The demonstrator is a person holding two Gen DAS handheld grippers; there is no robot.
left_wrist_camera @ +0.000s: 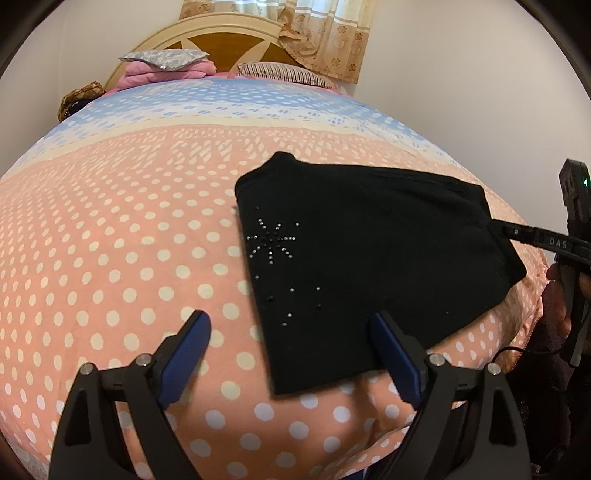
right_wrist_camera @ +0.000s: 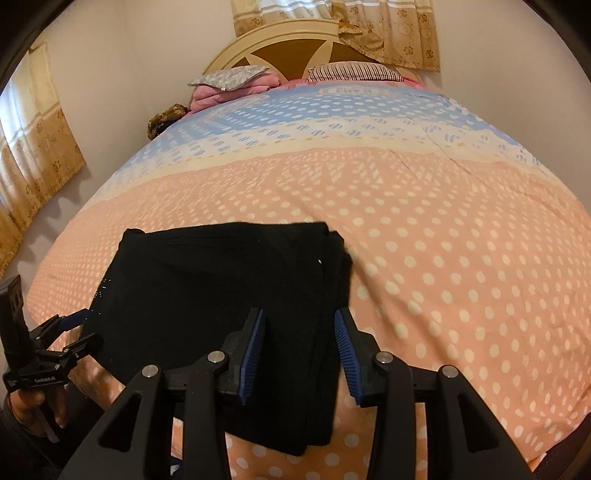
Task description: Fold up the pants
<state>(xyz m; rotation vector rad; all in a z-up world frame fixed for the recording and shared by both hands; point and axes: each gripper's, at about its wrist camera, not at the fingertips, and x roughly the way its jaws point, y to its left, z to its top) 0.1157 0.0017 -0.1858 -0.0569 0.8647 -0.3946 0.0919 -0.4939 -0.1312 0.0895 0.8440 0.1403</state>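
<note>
The black pants (left_wrist_camera: 369,258) lie folded into a compact stack on the polka-dot bed cover, with a rhinestone star pattern (left_wrist_camera: 273,240) on top. My left gripper (left_wrist_camera: 291,328) is open, its fingers straddling the near left corner of the stack. In the right wrist view the pants (right_wrist_camera: 207,295) lie ahead, and my right gripper (right_wrist_camera: 299,325) is open with the stack's right edge between its blue pads (right_wrist_camera: 253,350). The right gripper also shows in the left wrist view (left_wrist_camera: 498,227) at the pants' right edge. The left gripper shows in the right wrist view (right_wrist_camera: 79,328).
The bed cover (left_wrist_camera: 110,240) is peach with white dots, turning blue toward the headboard (left_wrist_camera: 207,40). Pillows and a pink blanket (left_wrist_camera: 166,70) lie at the head. Curtains (right_wrist_camera: 388,29) hang behind. The bed's near edge drops off below the grippers.
</note>
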